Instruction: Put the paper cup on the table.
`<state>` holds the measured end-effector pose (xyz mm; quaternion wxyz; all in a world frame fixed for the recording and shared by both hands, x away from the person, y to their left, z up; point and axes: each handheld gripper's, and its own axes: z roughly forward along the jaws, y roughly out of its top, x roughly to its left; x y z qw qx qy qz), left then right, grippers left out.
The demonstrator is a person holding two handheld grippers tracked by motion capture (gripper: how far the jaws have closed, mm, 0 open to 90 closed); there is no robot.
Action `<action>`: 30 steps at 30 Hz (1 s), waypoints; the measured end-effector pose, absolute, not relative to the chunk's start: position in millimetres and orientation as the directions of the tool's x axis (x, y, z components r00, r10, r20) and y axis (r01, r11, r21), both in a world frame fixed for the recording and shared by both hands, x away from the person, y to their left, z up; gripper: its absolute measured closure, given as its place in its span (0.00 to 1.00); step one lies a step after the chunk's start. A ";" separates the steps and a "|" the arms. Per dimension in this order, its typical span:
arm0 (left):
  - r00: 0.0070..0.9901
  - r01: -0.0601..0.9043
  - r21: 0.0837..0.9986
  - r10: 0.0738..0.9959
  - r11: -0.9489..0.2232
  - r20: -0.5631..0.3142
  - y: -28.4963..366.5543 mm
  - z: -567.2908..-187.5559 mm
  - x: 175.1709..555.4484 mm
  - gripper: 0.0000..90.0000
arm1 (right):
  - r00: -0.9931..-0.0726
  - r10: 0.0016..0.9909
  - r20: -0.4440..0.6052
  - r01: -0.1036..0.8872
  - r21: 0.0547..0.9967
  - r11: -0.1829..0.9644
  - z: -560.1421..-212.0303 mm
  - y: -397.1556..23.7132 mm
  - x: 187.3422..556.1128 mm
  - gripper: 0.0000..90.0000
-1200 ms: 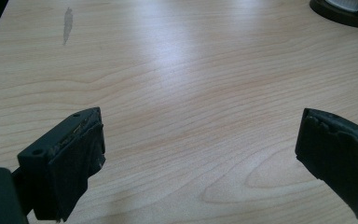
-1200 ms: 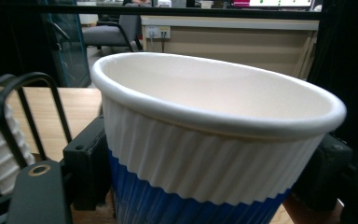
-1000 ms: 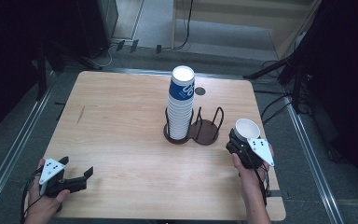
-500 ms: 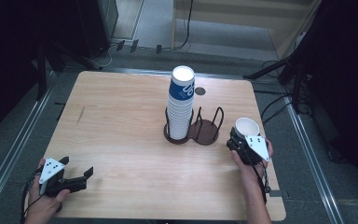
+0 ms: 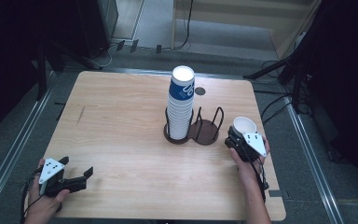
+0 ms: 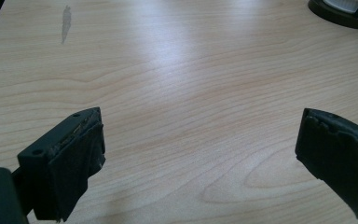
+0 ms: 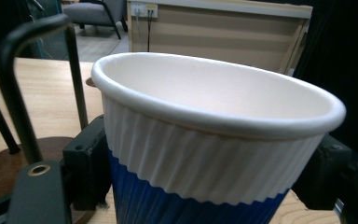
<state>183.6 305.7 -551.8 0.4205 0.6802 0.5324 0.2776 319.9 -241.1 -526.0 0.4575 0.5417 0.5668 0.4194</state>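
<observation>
My right gripper (image 5: 238, 136) is shut on a paper cup (image 5: 244, 125) at the table's right side, just right of the cup holder. In the right gripper view the cup (image 7: 214, 140) stands upright between the black jaws of the right gripper (image 7: 207, 186), white and ribbed at the top, blue below, empty inside. Its bottom is hidden. A tall stack of the same cups (image 5: 182, 102) fills the left ring of the dark holder (image 5: 206, 133). My left gripper (image 5: 77, 166) lies at the front left, open over bare wood, as the left gripper (image 6: 205, 154) view confirms.
The holder's right ring is empty, and its black wire loop (image 7: 70, 60) rises close to the left of the held cup. A small dark hole (image 5: 199, 91) sits in the wooden table (image 5: 121, 121) behind the stack. The holder's base (image 6: 340, 11) lies far ahead of the left jaws.
My right gripper has shifted slightly and sunk a little with the cup still in it. The left gripper has stayed where it was.
</observation>
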 end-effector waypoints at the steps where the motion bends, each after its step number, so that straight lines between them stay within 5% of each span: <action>1: 0.279 0.491 0.868 0.958 -0.079 -0.070 305.7 -551.8 183.6 0.02 | 0.006 0.998 -0.070 0.235 0.970 0.067 -526.8 -241.4 320.6 0.23; 30: 0.282 0.493 0.866 0.957 -0.083 -0.069 305.7 -551.8 183.9 0.02 | -0.009 0.999 -0.040 0.312 0.949 0.041 -543.8 -239.9 322.9 0.21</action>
